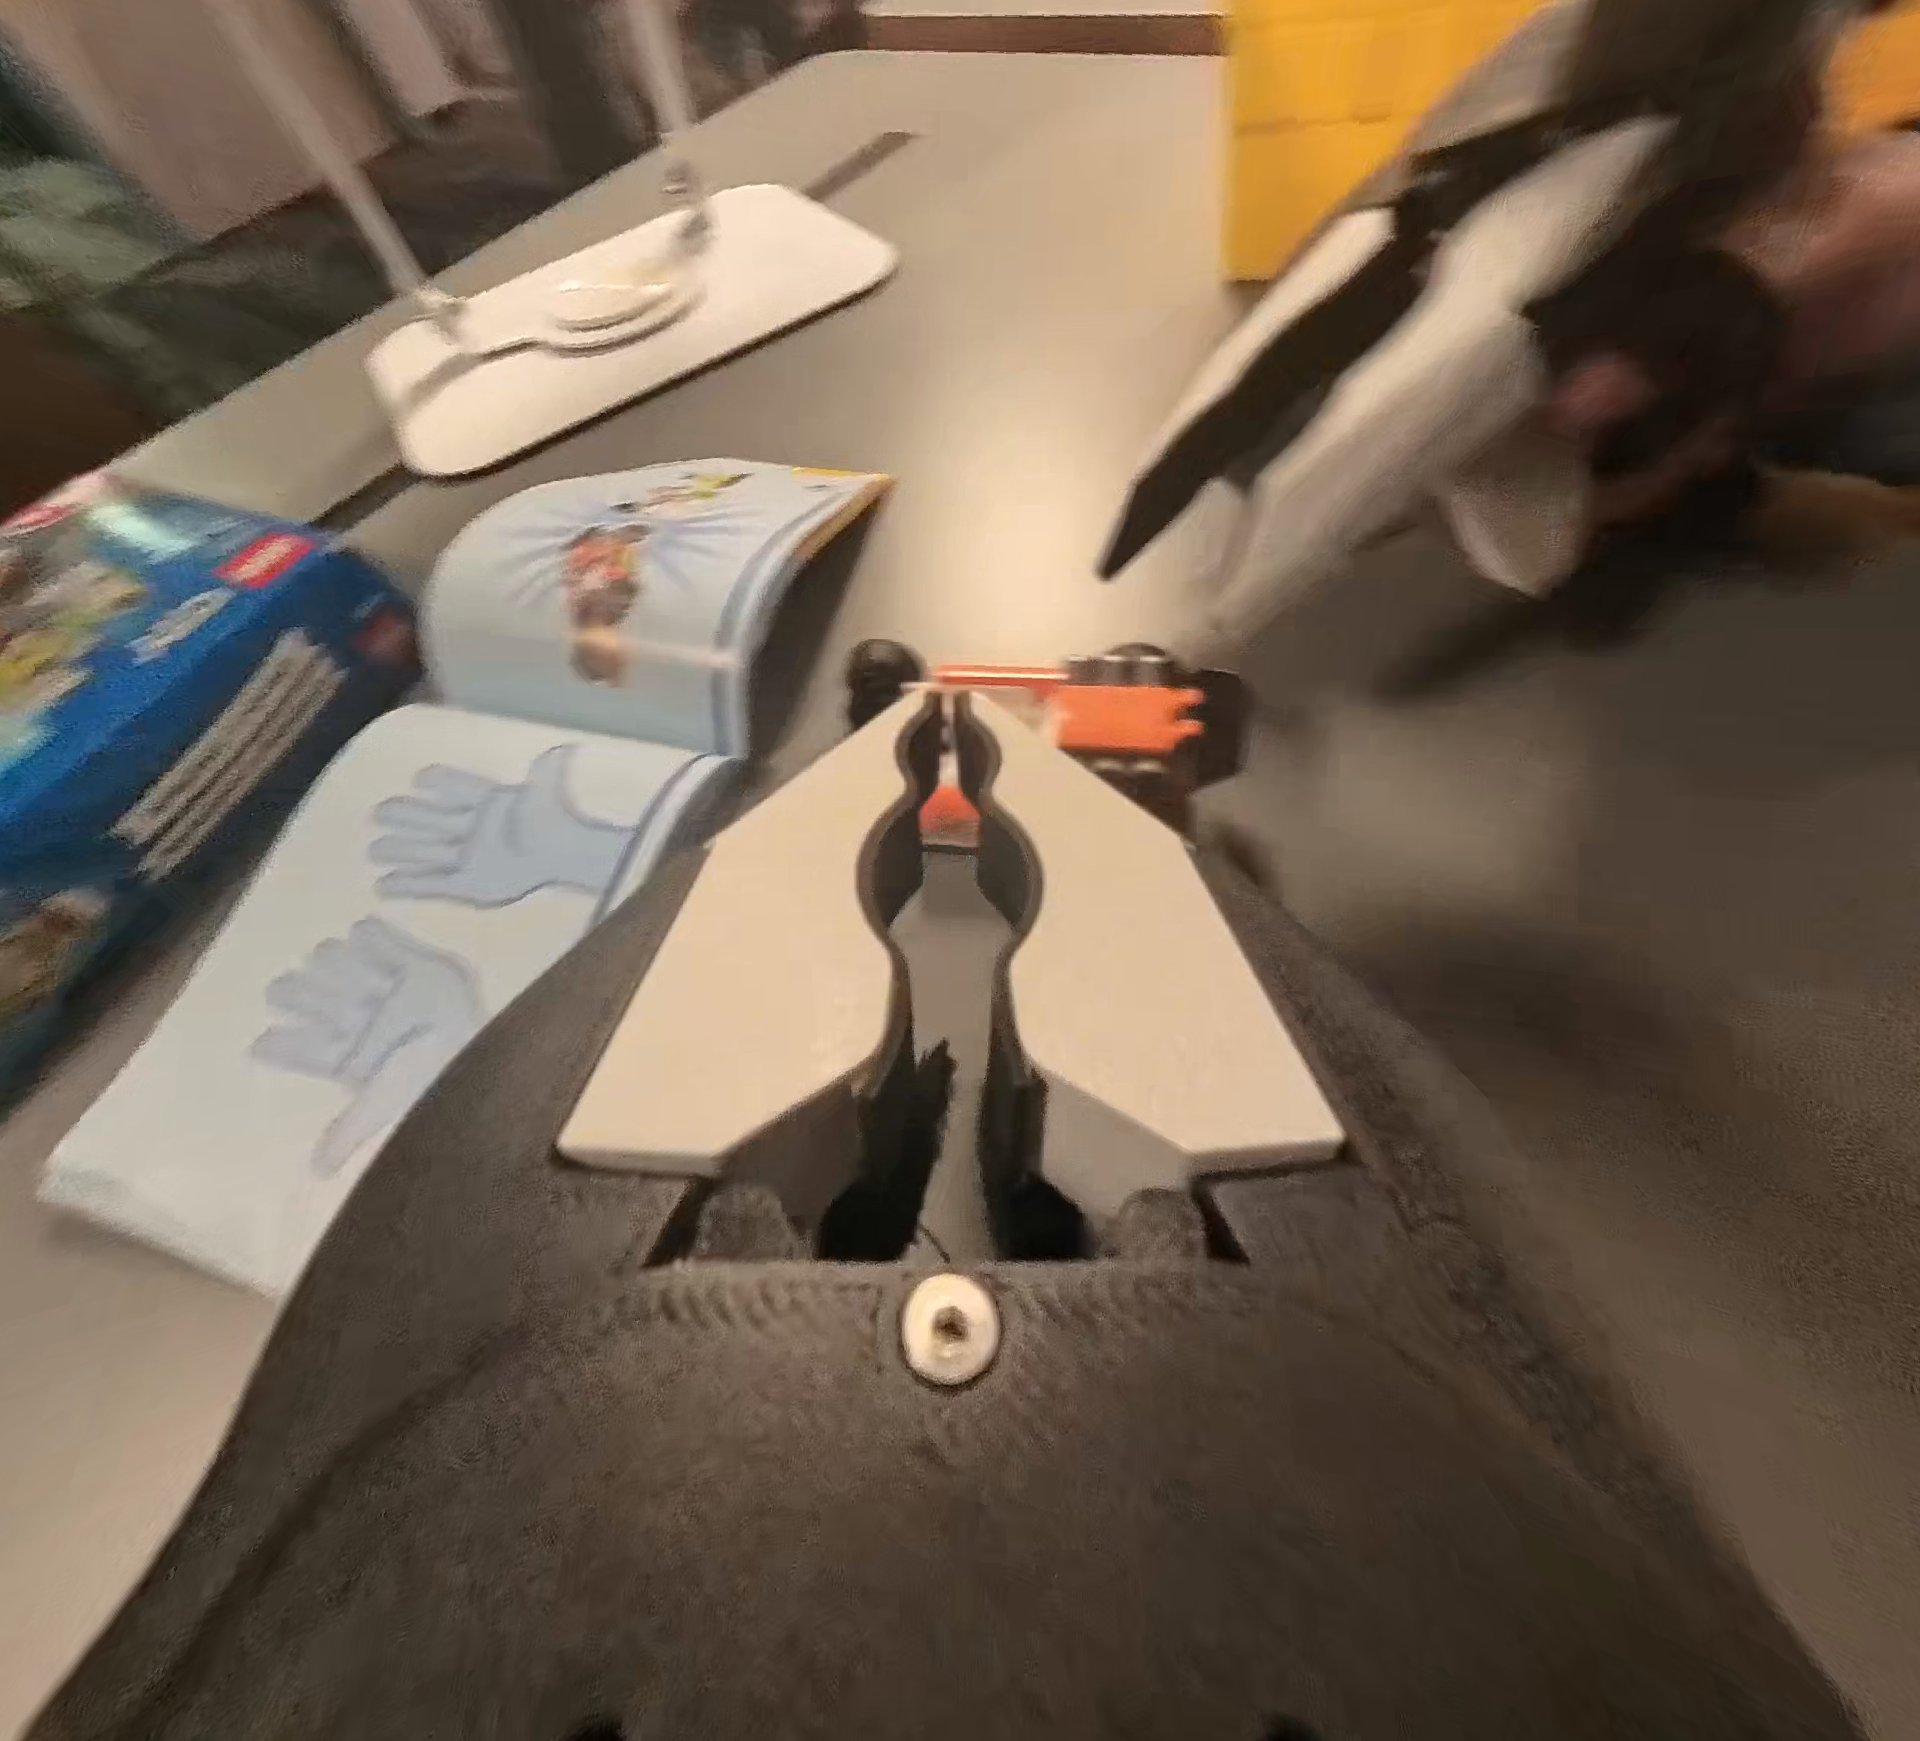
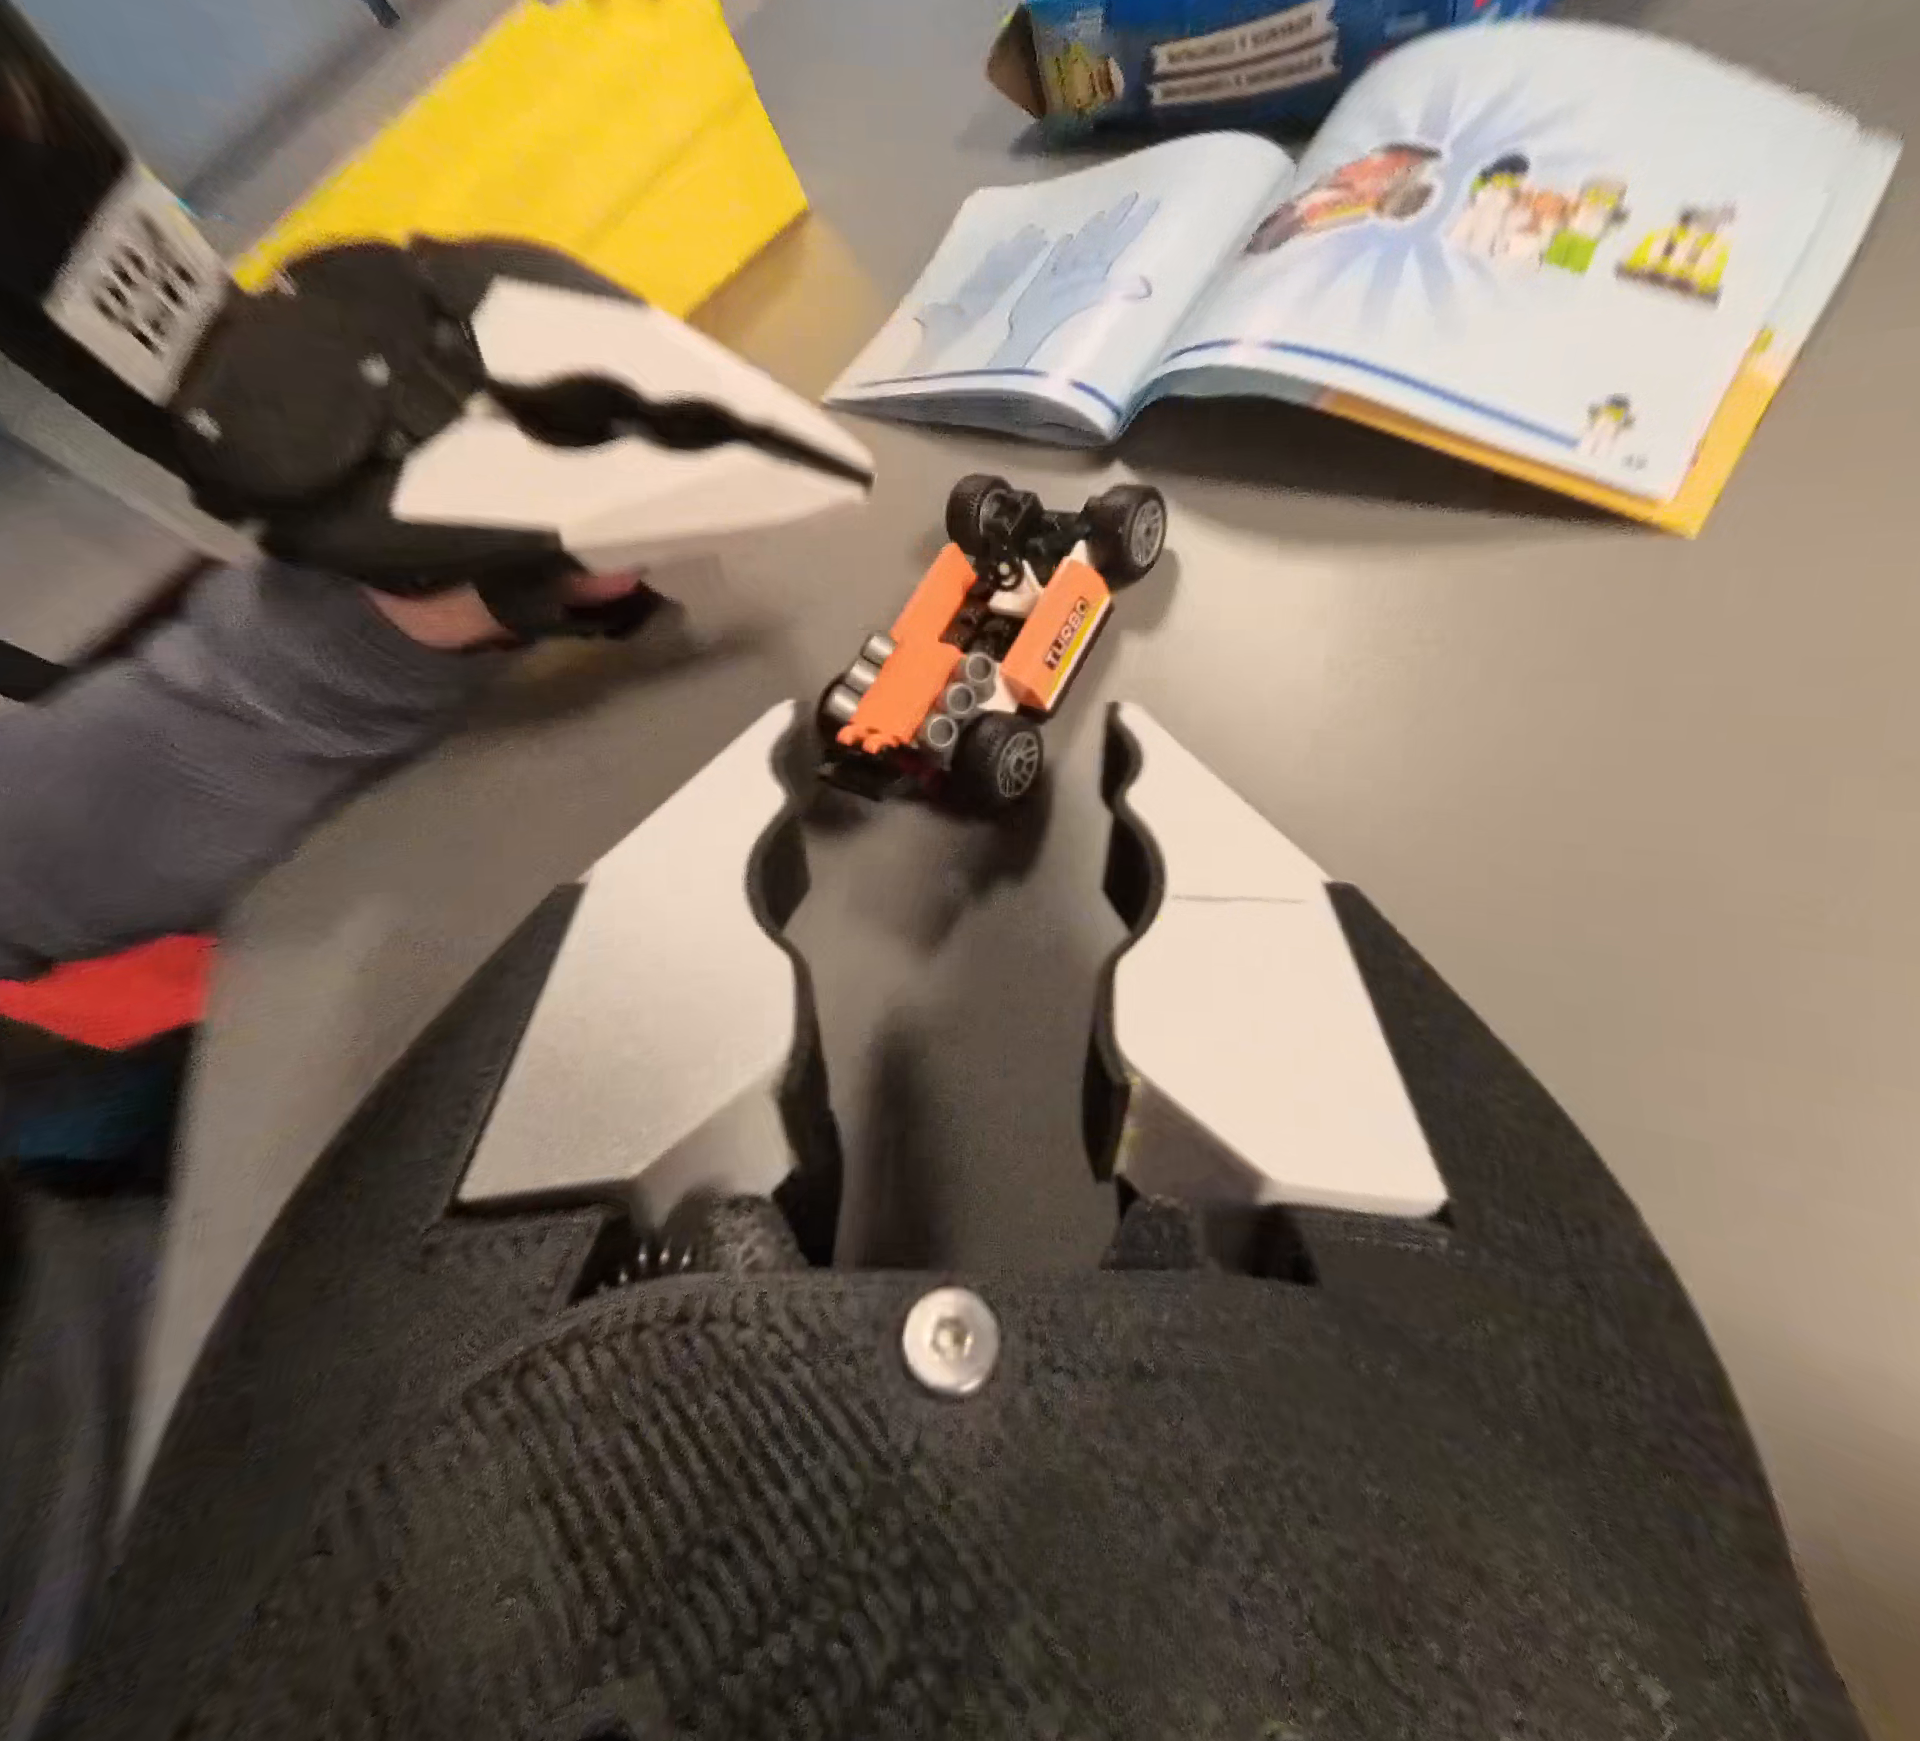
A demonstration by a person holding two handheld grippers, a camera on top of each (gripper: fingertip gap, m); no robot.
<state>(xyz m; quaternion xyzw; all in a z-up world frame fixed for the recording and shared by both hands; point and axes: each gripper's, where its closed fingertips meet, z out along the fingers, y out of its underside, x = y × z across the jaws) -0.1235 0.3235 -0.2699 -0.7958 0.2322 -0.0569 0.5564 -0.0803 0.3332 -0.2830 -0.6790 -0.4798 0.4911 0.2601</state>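
Orange toy car [image 2: 982, 652]: built of bricks with black wheels and grey pipes, it stands on the grey table [image 2: 1455, 860] just ahead of the right gripper's tips, nose pointing away toward the booklet.
Right gripper [image 2: 951, 725]: its two white fingers stand wide apart; the car's rear end sits between the tips, close against the left finger [image 2: 727, 818] and with a clear gap to the other, so nothing is clamped.
Left gripper [image 1: 943, 704]: its fingers are drawn together, tips nearly meeting. In its own view the car [image 1: 1127, 725] lies right behind the tips; from the right wrist view the tips hang to the car's left, apart from it, gripping nothing.
Hand [image 2: 447, 621]: a bit of it shows under the left gripper, with a grey sleeve [image 2: 156, 756] behind it, both blurred.
Booklet [image 2: 1351, 289]: pale blue, lying open just beyond the car, one page showing drawn hands and the other small cartoon figures.
Blue box [image 2: 1299, 18]: a toy carton lying on its side beyond the booklet, one end flap open.
Yellow paper bag [image 2: 582, 122]: on the table, farther off than the left gripper, its top edge jagged.
White base plate [image 1: 634, 320]: a flat stand with thin poles rising from it, at the table's far part in the left wrist view.
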